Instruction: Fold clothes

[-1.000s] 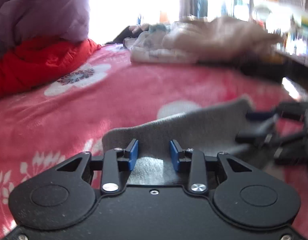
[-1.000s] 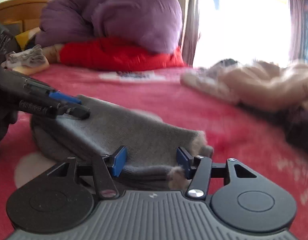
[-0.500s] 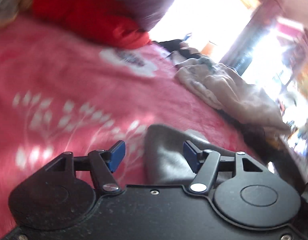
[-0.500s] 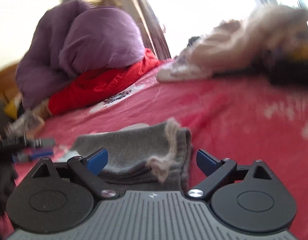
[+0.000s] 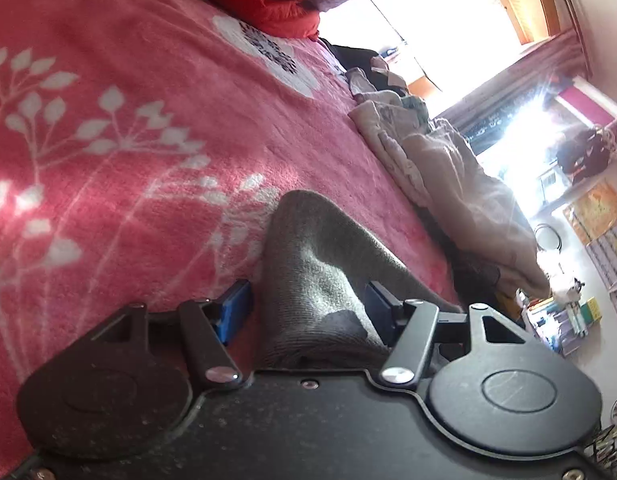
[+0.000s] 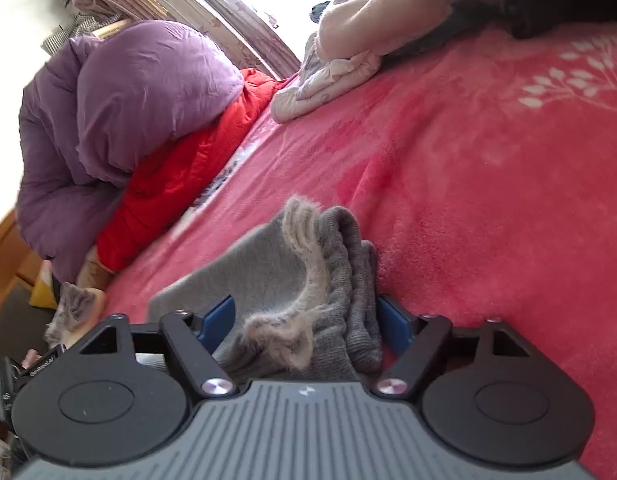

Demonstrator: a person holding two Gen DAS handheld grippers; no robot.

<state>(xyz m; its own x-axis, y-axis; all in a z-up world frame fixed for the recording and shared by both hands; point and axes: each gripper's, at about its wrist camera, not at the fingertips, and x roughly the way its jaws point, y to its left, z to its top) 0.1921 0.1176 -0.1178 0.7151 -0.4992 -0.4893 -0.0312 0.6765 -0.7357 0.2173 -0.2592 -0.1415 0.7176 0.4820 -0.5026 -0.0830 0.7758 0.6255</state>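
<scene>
Left wrist view: the pink bed blanket point(image 5: 148, 128) is stretching far toward a sunlit window point(image 5: 440, 20); both cameras have rolled sideways since earlier. The left gripper point(image 5: 308, 312) is spread around the grey garment point(image 5: 316, 264).

Right wrist view: the right gripper point(image 6: 304, 320), wider than before, is spread around the garment's folded near edge; open blanket is lying right.

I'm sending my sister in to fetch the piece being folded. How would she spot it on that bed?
Start at the pink blanket with white leaf prints. Near its middle, apart from the cream heap at the window side, lies a small grey knit garment. Unlike the puffy purple and red bedding, it is flat, ribbed, with a fuzzy pale lining.
</scene>
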